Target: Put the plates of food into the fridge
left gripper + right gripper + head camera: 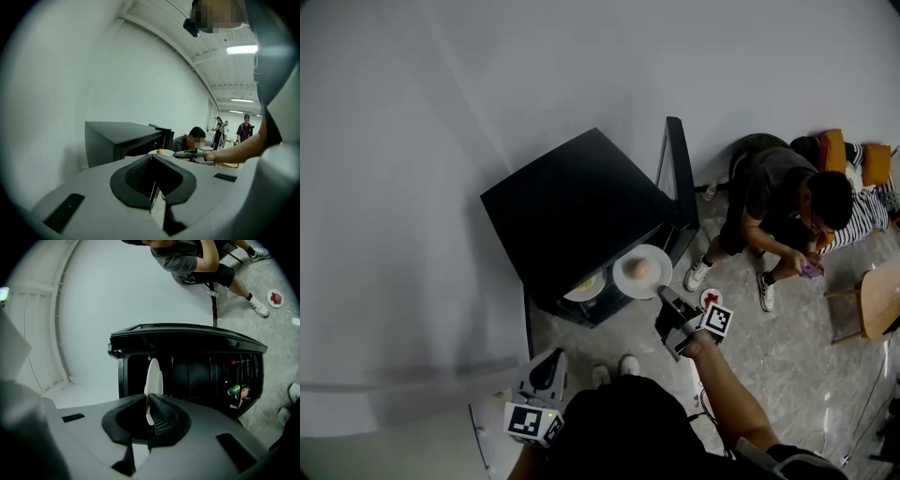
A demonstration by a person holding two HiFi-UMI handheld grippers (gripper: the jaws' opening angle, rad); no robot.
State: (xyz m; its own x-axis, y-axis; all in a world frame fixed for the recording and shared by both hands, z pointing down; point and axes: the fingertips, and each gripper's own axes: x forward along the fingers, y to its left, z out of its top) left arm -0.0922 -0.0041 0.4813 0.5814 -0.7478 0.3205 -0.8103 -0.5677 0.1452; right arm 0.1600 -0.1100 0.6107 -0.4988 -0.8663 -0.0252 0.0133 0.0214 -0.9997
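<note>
A white plate (642,270) carrying a round piece of pale orange food hangs level in front of the open black fridge (572,211). My right gripper (664,298) is shut on its near rim. In the right gripper view the plate (153,376) shows edge-on between the pads, before the dark fridge interior (192,376). A second plate (586,286) with yellow food lies inside the fridge. A small plate (711,298) with red food sits on the floor. My left gripper (546,364) is low at the left, away from the fridge; its jaws (152,180) are shut and hold nothing.
The fridge door (680,183) stands open to the right, with bottles (236,391) in its rack. A person (787,202) sits on the floor to the right, beside a wooden chair (874,300). A white wall (441,112) runs behind the fridge.
</note>
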